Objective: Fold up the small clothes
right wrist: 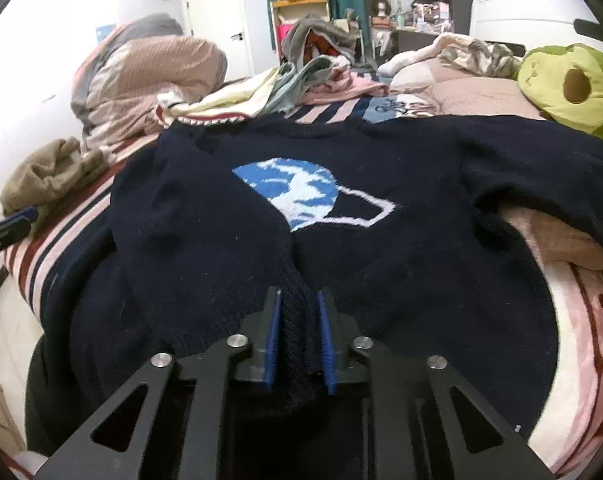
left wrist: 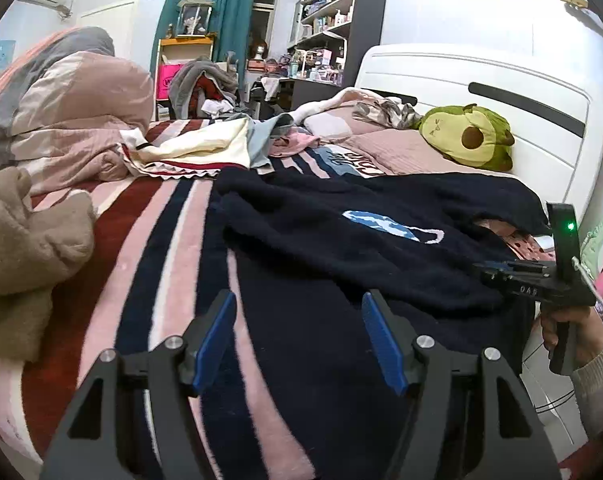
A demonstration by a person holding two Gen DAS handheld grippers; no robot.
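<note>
Navy knit sweater (right wrist: pixel 229 248) w/ blue-white motif lies flat on the striped bed blanket (left wrist: pixel 133 248), right tongs (right wrist: pixel 299 336) clamped on its folded-in cuff, left tongs (left wrist: pixel 299 344) wide & empty nearby — best lift gently, keeping fold edge straight.

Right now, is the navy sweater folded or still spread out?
Mostly spread: the navy sweater lies front-up on the bed, graphic showing, one sleeve outstretched. The right gripper pinches a bunched knit fold near its hem.
</note>
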